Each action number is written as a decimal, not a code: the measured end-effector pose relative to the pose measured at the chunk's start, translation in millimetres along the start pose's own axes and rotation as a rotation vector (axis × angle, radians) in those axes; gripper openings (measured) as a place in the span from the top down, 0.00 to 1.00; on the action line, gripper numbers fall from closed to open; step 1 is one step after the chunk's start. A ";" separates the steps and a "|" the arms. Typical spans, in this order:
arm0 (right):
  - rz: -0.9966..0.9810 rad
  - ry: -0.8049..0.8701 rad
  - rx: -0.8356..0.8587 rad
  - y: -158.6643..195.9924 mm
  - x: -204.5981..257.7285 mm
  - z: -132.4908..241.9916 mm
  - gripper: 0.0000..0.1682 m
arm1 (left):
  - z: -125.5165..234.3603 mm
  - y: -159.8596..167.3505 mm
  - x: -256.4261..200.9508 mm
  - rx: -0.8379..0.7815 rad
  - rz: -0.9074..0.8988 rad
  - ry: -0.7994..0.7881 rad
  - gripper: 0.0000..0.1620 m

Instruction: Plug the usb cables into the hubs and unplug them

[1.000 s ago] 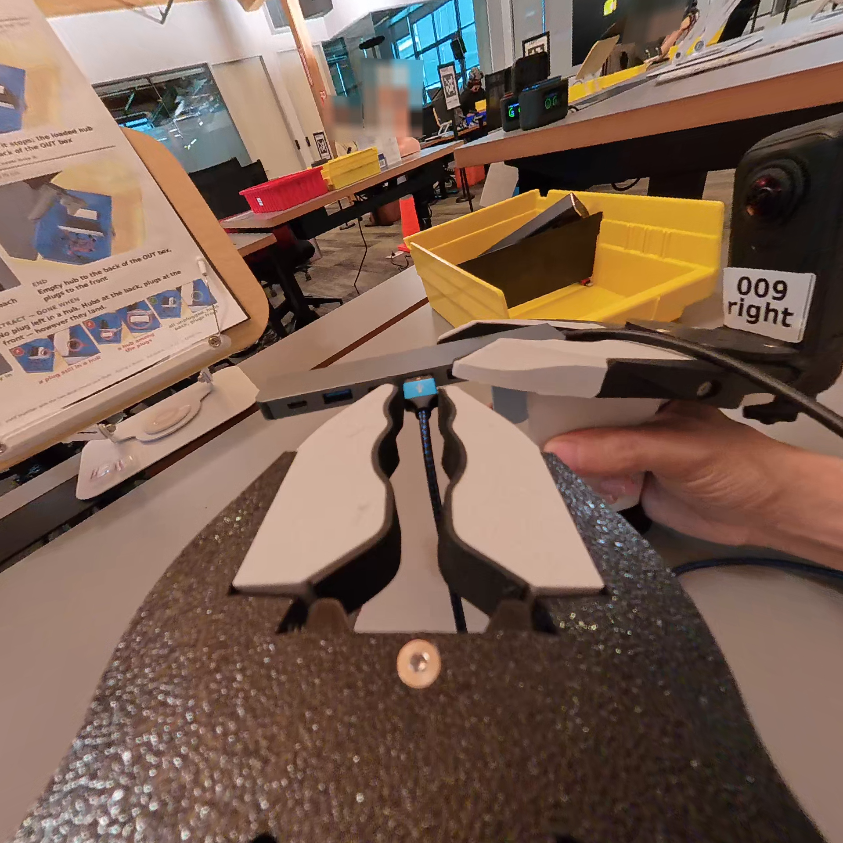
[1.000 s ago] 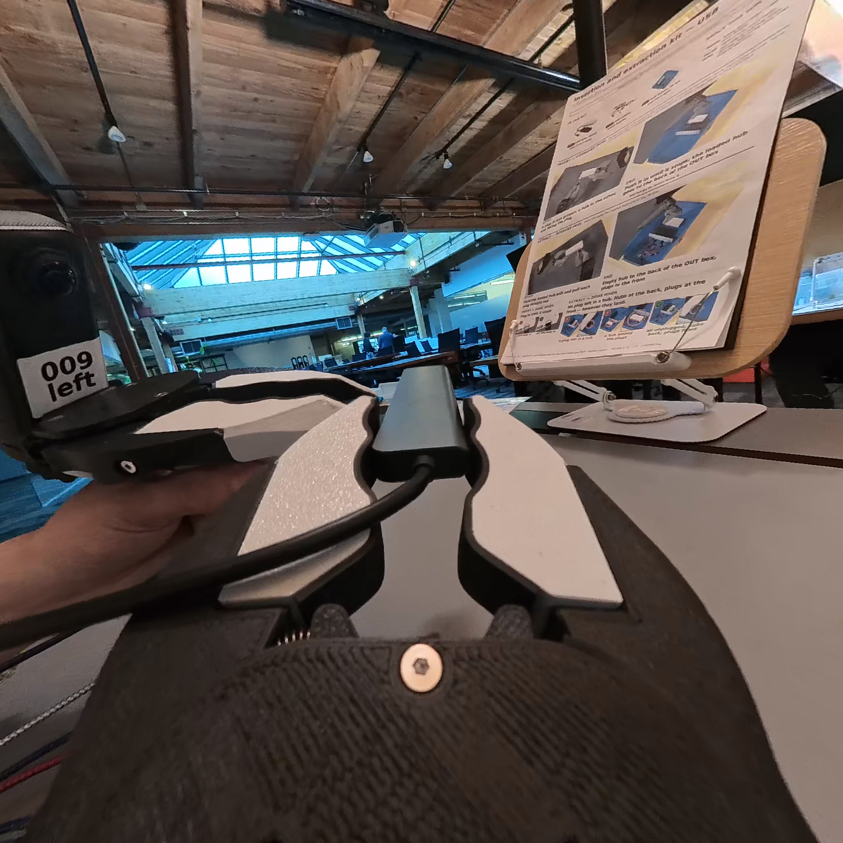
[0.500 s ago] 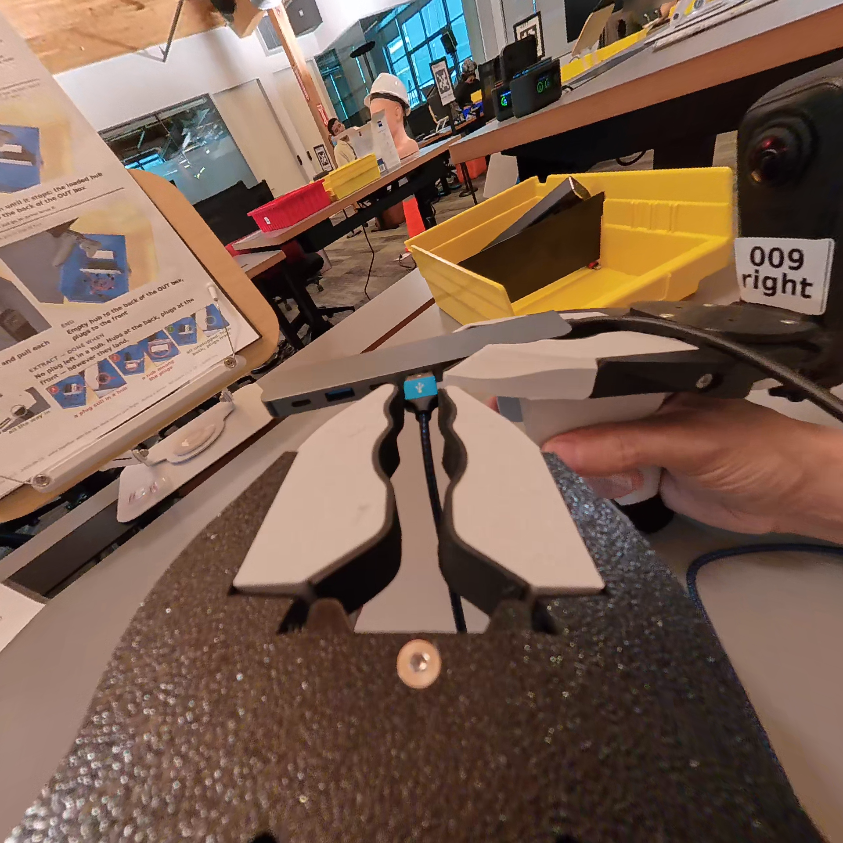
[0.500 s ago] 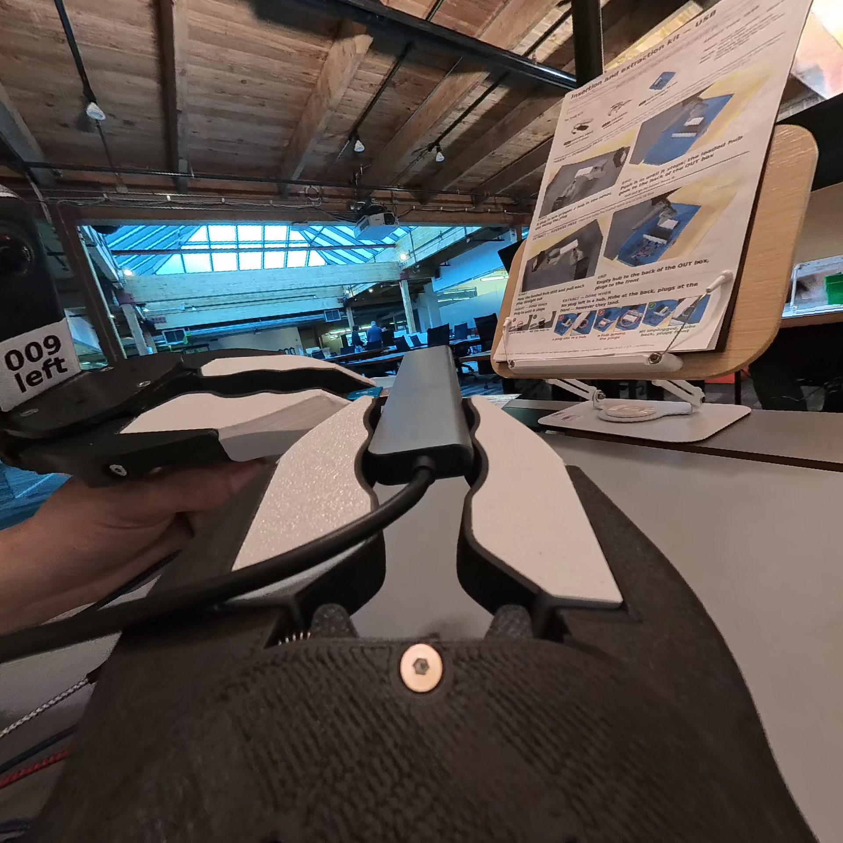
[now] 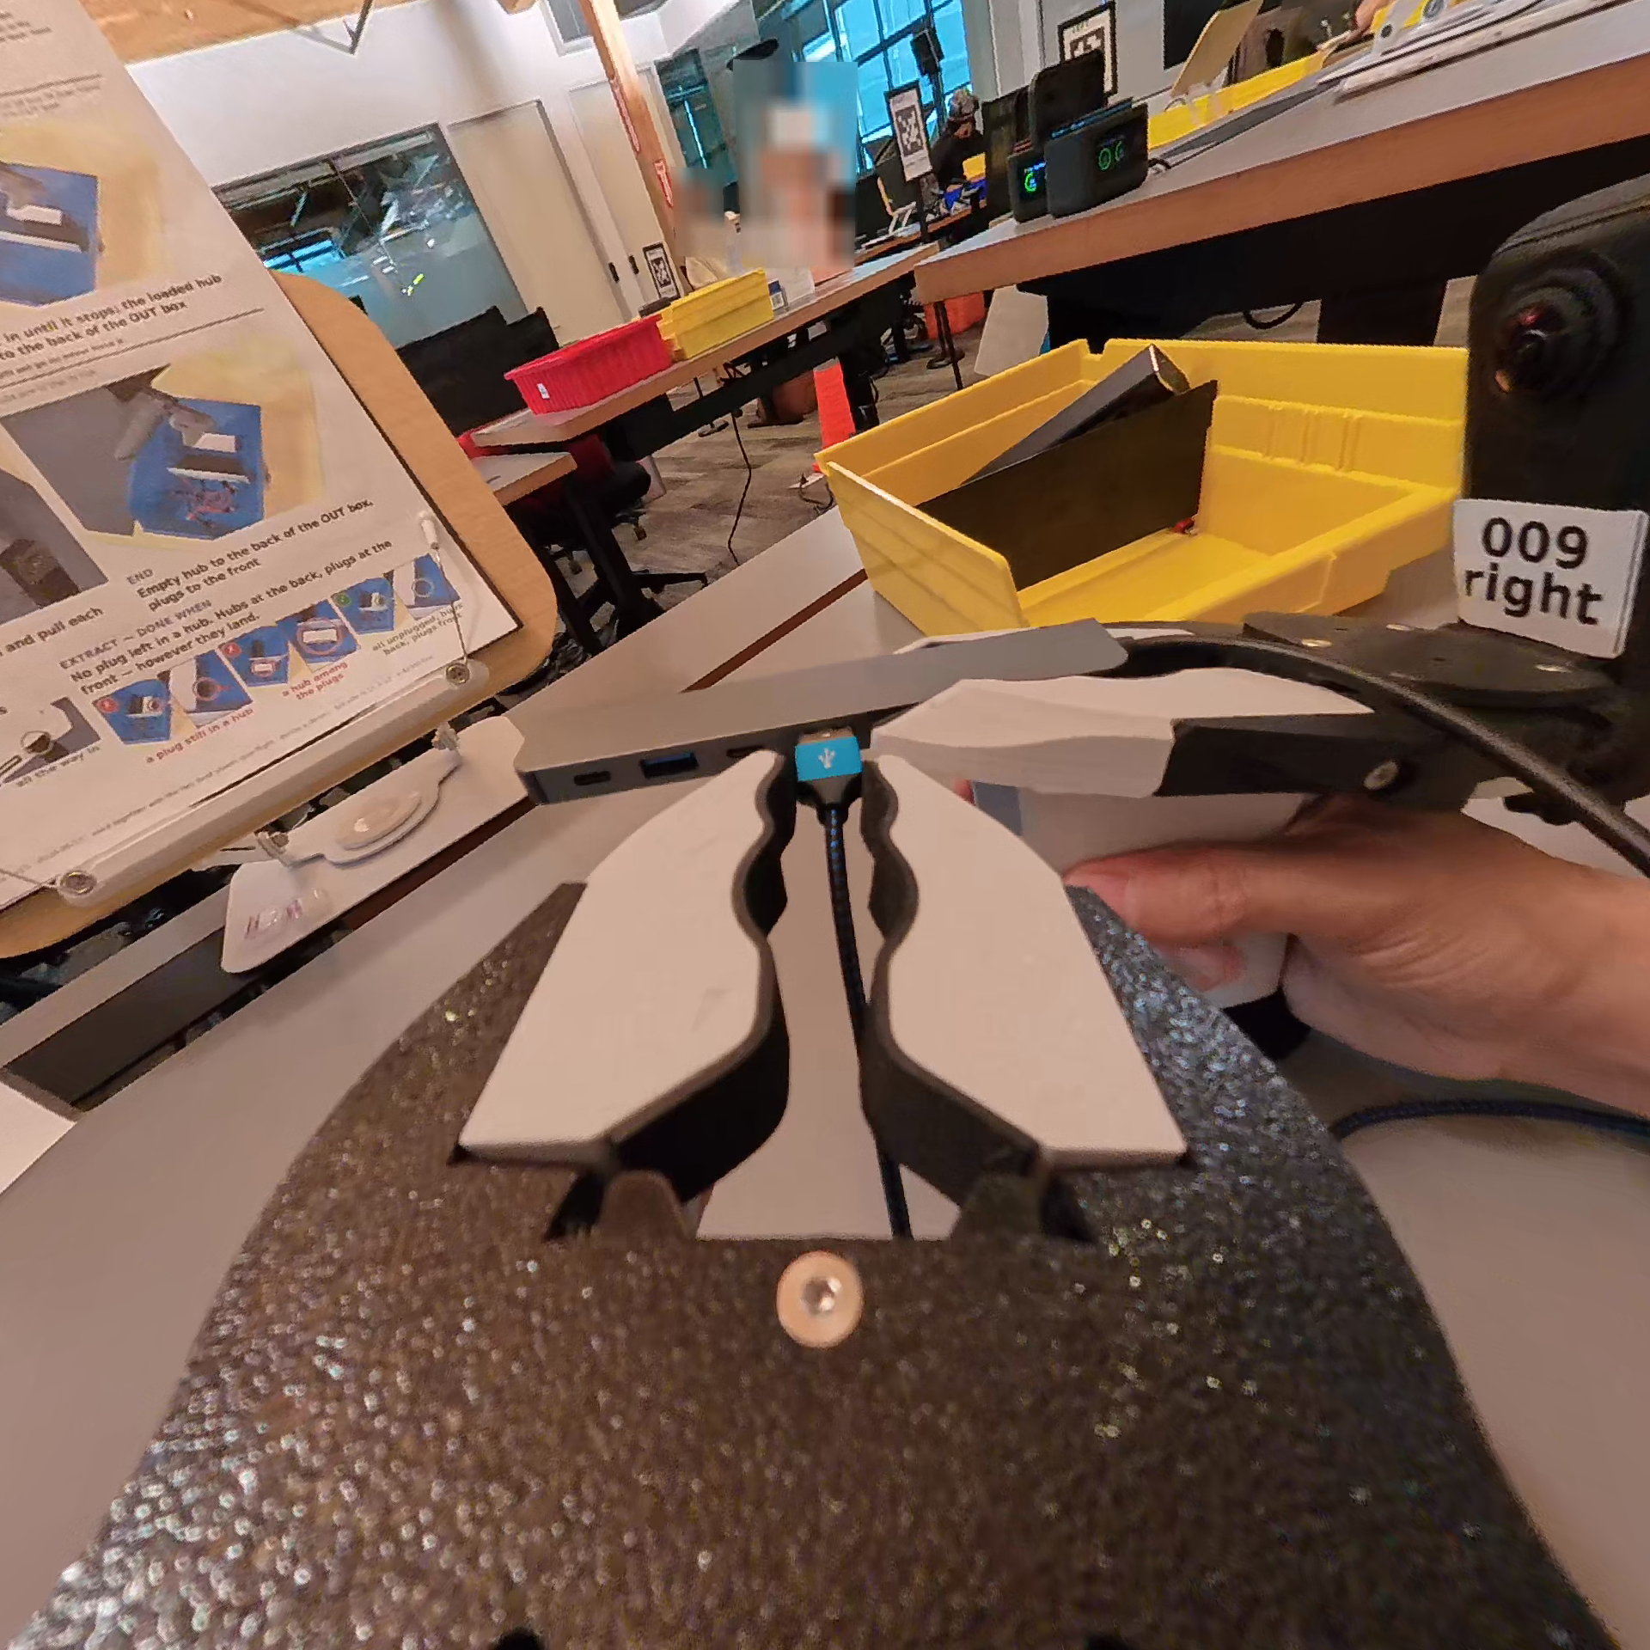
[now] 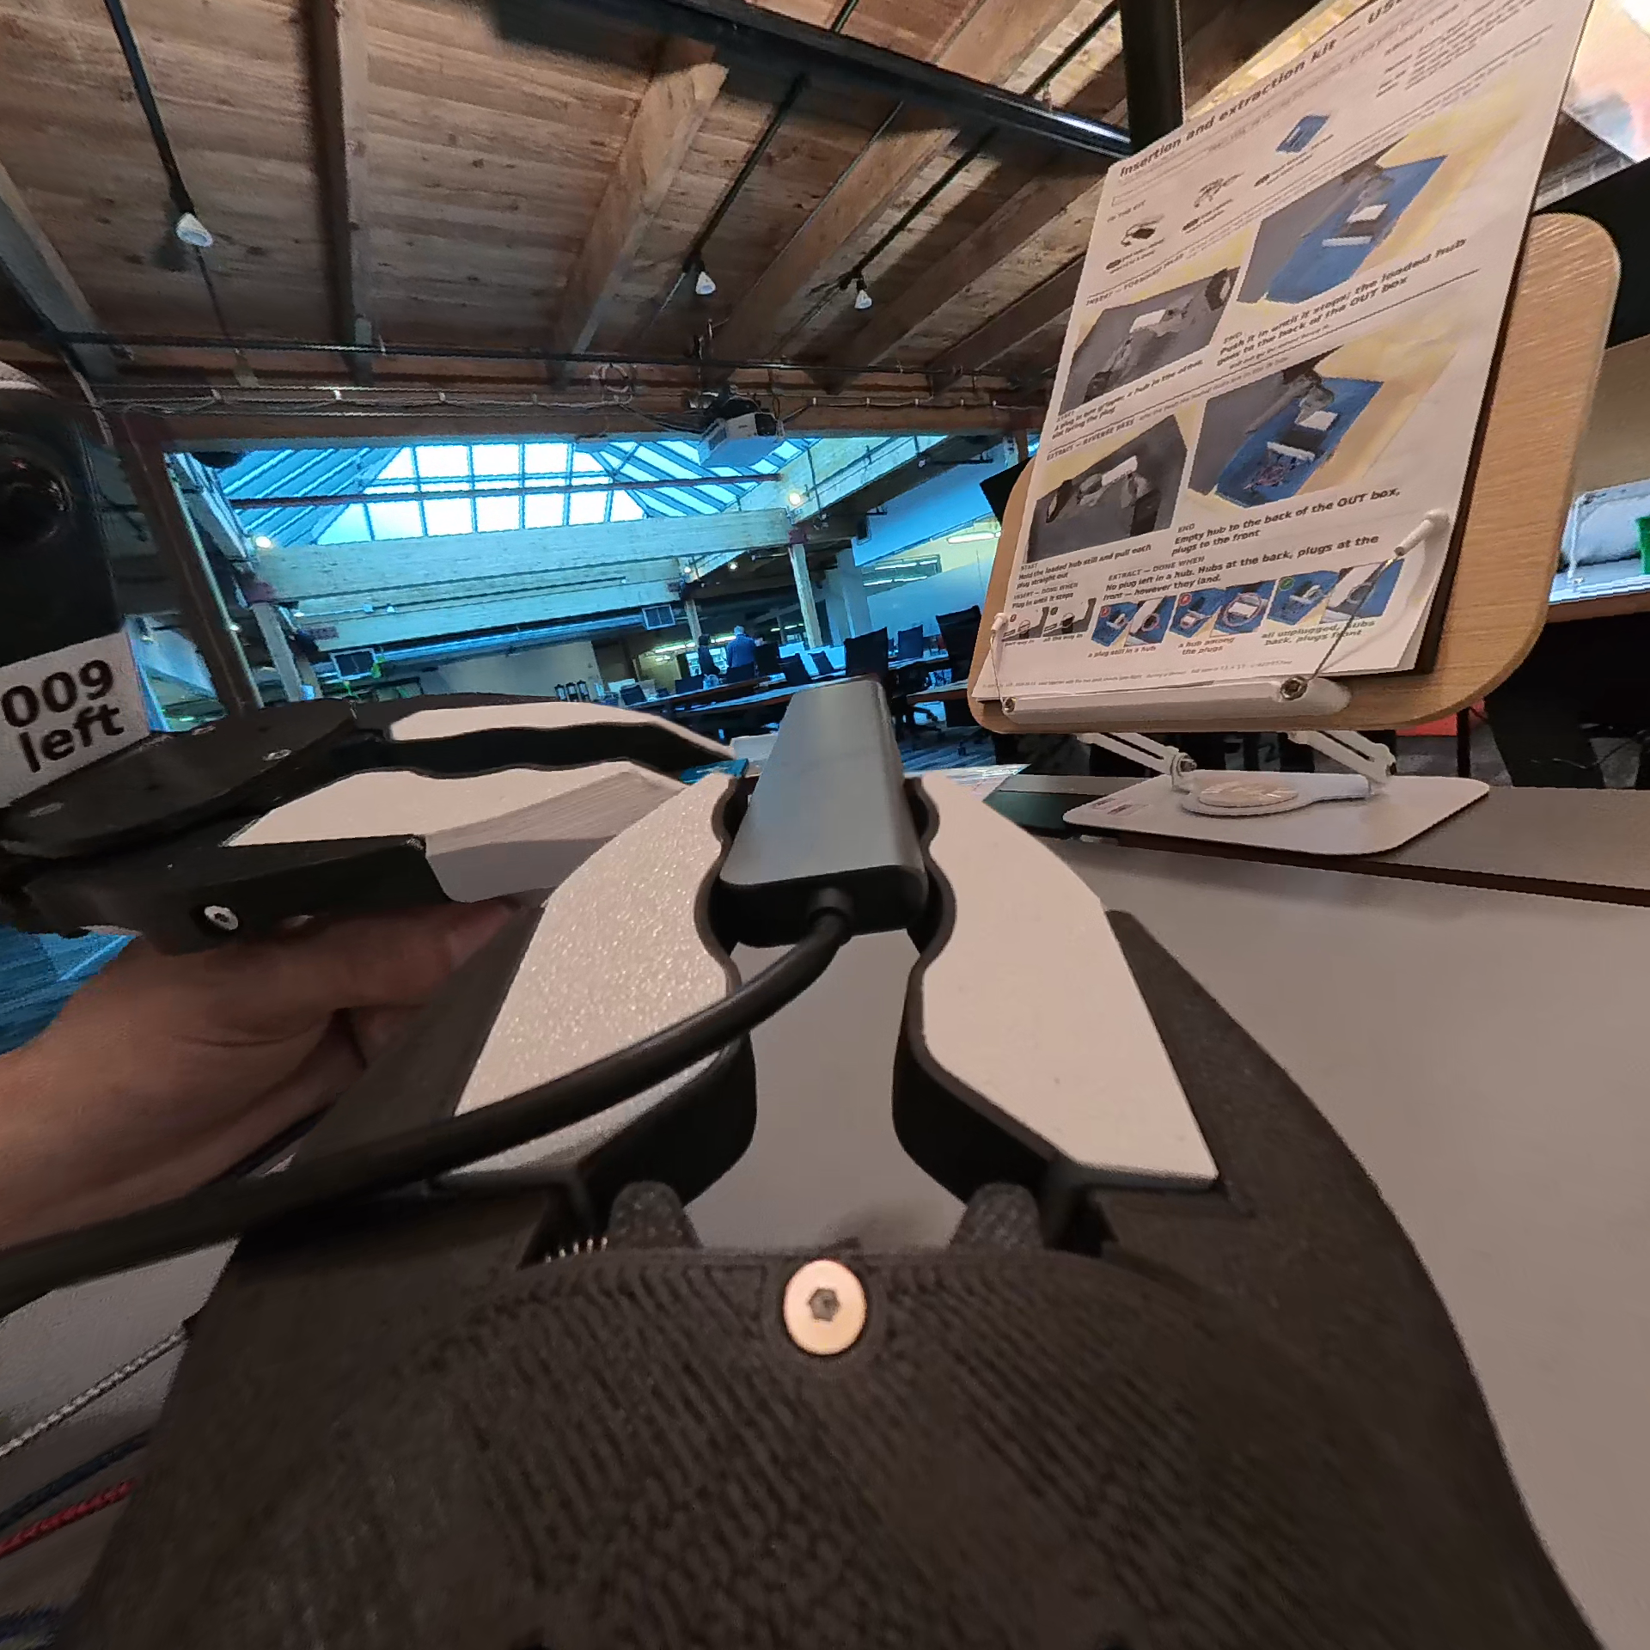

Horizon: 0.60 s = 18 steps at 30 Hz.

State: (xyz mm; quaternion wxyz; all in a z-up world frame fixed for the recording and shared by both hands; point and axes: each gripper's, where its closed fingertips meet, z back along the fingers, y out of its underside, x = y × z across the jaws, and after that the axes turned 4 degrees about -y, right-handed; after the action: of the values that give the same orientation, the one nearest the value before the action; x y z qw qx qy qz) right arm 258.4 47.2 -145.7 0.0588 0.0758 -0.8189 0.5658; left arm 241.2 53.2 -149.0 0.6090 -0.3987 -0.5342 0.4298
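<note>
Looking along the left gripper, its jaws are nearly closed on one blue USB plug, with a braided cable running back between the fingers. The plug's nose meets the side of one grey hub, held level above the surface. How deep the plug sits cannot be told, so it may be either just seated or about to be pulled. On that side of the hub I count two other ports to the plug's left, both empty. The right gripper comes in from the right, a hand on its grip. Beyond it stands one yellow bin holding a dark divider, with another hub-like bar leaning in it. One instruction sheet on a stand is at the left.

From the right wrist view, the right gripper has its jaws clamped across the near end of the same hub, which points away; its own black cord loops off to the left. The left gripper shows edge-on at the left, beside the hub, with a hand beneath it. The stand is at the right on the surface.

My judgement: one plug is engaged at one hub, and any other cables or hubs left to handle are not in view, so the remainder of the task cannot be counted.
</note>
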 end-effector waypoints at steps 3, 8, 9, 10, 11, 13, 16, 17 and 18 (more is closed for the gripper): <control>-0.014 -0.017 0.013 1.3 1.7 0.1 0.80 | 1.5 -0.7 0.1 -0.001 0.000 0.001 0.92; -0.021 -0.041 0.050 5.3 5.5 -1.0 0.80 | 5.2 2.3 1.3 0.011 0.000 0.000 0.91; -0.029 -0.044 0.057 6.3 6.0 -1.3 0.80 | 5.7 3.0 1.7 0.012 -0.002 -0.002 0.91; -0.034 -0.051 0.057 6.4 6.9 -1.4 0.80 | 6.3 2.7 2.0 0.007 -0.002 -0.004 0.92; -0.045 -0.058 0.060 6.9 7.4 -1.5 0.80 | 6.8 2.4 2.2 0.007 -0.006 -0.008 0.92; -0.045 -0.054 0.076 8.7 7.4 -2.1 0.80 | 6.8 4.2 3.2 0.033 -0.034 -0.018 0.92; -0.034 -0.050 0.091 10.7 8.3 -3.7 0.80 | 7.8 6.4 4.9 0.071 -0.036 -0.009 0.92; -0.033 -0.047 0.095 11.3 8.6 -4.0 0.80 | 8.0 6.7 5.3 0.075 -0.043 -0.010 0.92; -0.035 -0.047 0.098 11.7 8.7 -4.4 0.80 | 8.0 7.1 5.6 0.077 -0.051 -0.010 0.92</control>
State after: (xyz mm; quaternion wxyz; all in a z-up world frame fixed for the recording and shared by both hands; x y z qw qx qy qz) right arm 247.7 54.9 -153.3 0.0458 0.1060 -0.7900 0.6021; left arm 232.8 60.9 -153.1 0.6320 -0.3591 -0.5304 0.4363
